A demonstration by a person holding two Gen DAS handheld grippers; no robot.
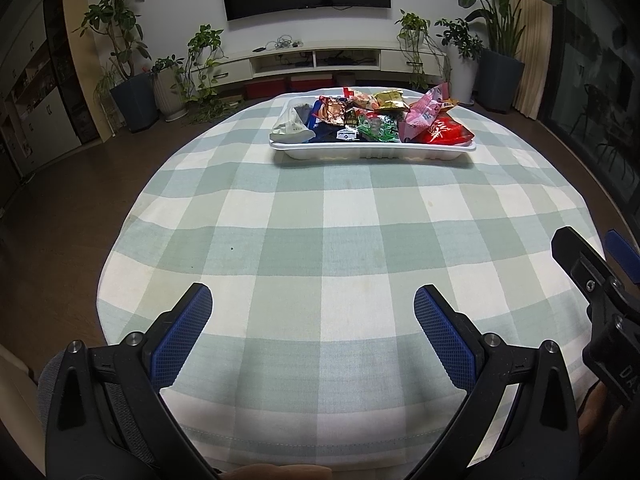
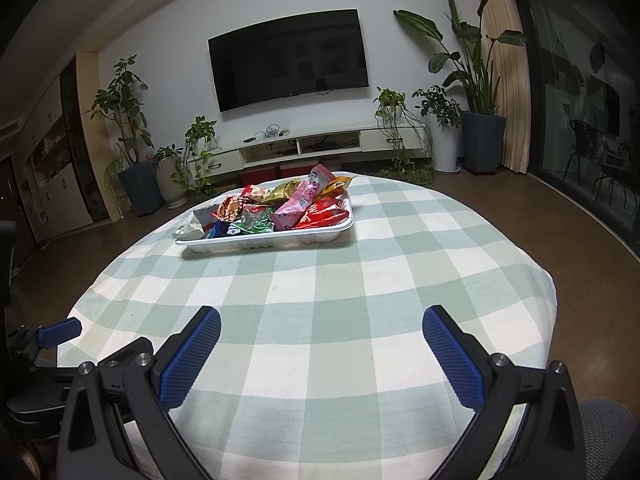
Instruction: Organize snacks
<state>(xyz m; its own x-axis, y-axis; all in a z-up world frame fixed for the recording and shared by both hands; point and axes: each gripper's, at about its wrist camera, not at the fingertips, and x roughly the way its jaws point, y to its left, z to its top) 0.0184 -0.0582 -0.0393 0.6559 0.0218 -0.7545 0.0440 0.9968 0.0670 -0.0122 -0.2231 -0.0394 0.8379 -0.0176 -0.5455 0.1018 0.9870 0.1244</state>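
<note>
A white tray [image 1: 376, 153] [image 2: 264, 242] sits at the far side of the round table, heaped with several snack packets. Among them are a pink packet [image 1: 424, 114] [image 2: 300, 200], a red packet [image 1: 448, 133] [image 2: 324, 212], a green packet [image 1: 378, 126] [image 2: 256, 224] and a grey-white pouch [image 1: 290, 126] [image 2: 192, 226] at the tray's left end. My left gripper [image 1: 312, 300] is open over the near part of the table with nothing between its blue pads. My right gripper [image 2: 322, 320] is open likewise, far from the tray. The right gripper's fingers [image 1: 592, 268] show at the left wrist view's right edge.
A green-and-white checked cloth [image 1: 320, 220] [image 2: 340, 280] covers the table. Brown floor surrounds it. Beyond stand a TV [image 2: 288, 56], a low white cabinet [image 2: 312, 144] and potted plants [image 2: 476, 120] along the wall. The left gripper's blue fingertip [image 2: 60, 330] shows at lower left.
</note>
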